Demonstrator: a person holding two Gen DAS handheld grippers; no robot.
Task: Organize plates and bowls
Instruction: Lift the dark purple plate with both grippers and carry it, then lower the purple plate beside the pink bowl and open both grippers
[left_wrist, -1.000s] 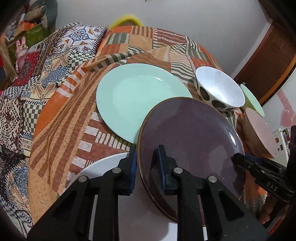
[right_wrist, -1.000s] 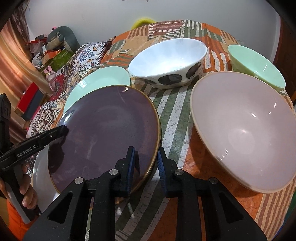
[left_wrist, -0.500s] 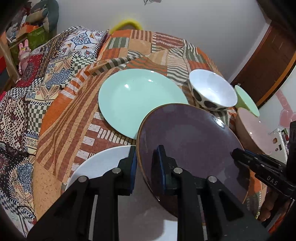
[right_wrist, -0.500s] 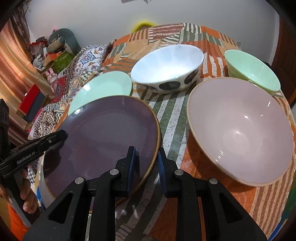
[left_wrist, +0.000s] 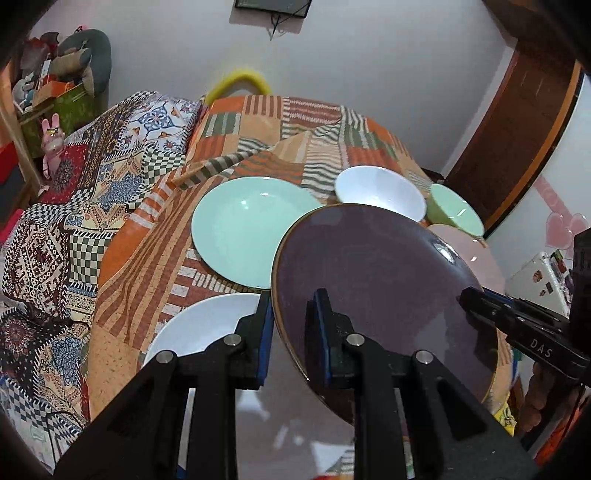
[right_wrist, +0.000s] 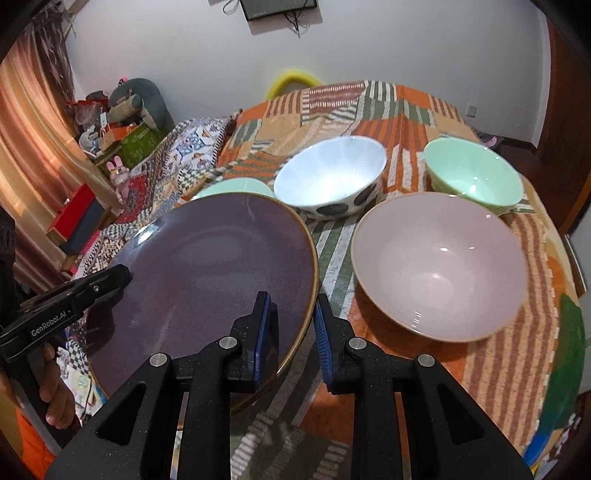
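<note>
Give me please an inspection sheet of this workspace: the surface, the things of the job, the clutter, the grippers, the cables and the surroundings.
Surface: round table under a patchwork cloth.
Job's things: purple plate held tilted above the white plate; mint plate, spotted white bowl, mint bowl and pink bowl rest on the cloth.
Clutter: nothing seen on the table.
Grippers: left gripper and right gripper each shut on the purple plate's rim, at opposite edges.
Cables: a wire hangs below a wall-mounted device.
Surroundings: patterned quilt, plush toys, curtain, wooden door.
</note>
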